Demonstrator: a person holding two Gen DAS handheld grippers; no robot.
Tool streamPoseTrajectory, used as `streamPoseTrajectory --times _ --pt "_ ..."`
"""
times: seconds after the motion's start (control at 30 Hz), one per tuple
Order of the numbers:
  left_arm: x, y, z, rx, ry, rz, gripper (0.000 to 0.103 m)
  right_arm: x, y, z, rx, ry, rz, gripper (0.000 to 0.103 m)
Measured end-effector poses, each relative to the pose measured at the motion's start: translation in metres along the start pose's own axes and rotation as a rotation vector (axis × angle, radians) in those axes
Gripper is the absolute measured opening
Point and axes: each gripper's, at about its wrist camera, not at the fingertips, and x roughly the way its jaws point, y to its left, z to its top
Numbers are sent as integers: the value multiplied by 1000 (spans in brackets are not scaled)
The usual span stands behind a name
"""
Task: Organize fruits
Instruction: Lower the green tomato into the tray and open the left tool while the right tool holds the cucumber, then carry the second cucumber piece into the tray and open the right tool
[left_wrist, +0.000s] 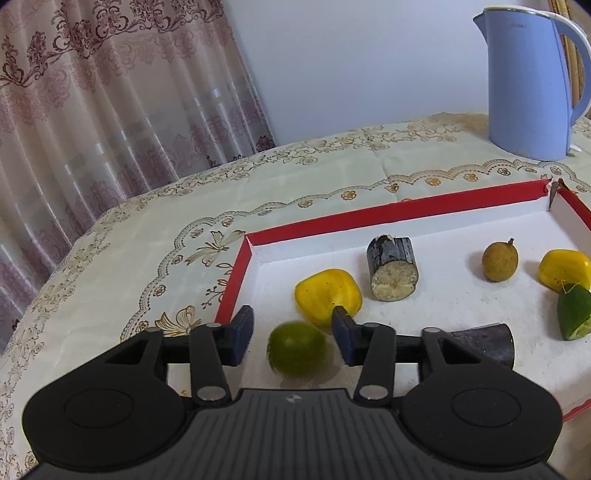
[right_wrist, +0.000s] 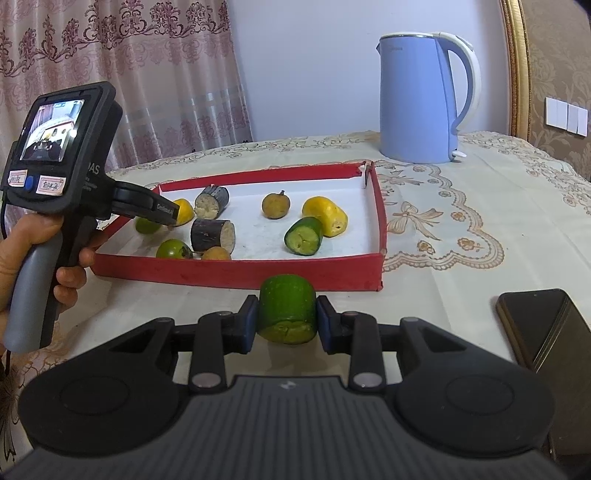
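The left tool (left_wrist: 293, 334) is held over the near left corner of the shallow red-walled cardboard tray with a white floor (left_wrist: 369, 216), its blue pads parted and clear of the small round green lime (left_wrist: 296, 349) that lies on the tray floor between them. Just beyond the right pad lies a yellow rounded fruit piece (left_wrist: 328, 293), and past that a dark-skinned cut cylinder with a pale core (left_wrist: 392, 268). Farther right in the tray are a small brown round fruit (left_wrist: 499, 261), a second yellow piece (left_wrist: 563, 269) and a green cucumber chunk (left_wrist: 574, 312).

The right tool (right_wrist: 286, 321) is clamped on a green cut cucumber section (right_wrist: 286, 308), held in front of the tray's near wall, above the bench covered by a cream embroidered cloth (right_wrist: 461, 236). A black phone (right_wrist: 535, 325) lies to its right.
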Motion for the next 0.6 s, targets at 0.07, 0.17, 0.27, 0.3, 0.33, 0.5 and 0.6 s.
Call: streamPoseTrajectory --times 0.07,0.17,0.27,0.3,0.33,0.5,0.6 --pt "-1 1 1 -5 -4 5 64 0 0 0 0 -1 -2 31" --pt "-4 5 0 -16 -14 12 70 0 1 1 -2 -2 -5 31" --pt "-7 11 -3 -27 -13 20 70 -1 2 1 -6 -4 -5 31" --pt "-8 13 -5 -34 -12 22 72 -1 3 1 -7 -4 -4 31" --pt "-10 16 -8 -44 -13 21 79 -1 4 2 -9 -5 -3 31" --pt "-25 27 -21 -75 -36 30 82 0 9 3 -20 -5 3 31" --pt "-33 32 -27 -88 -47 29 82 0 12 4 -27 -7 7 31"
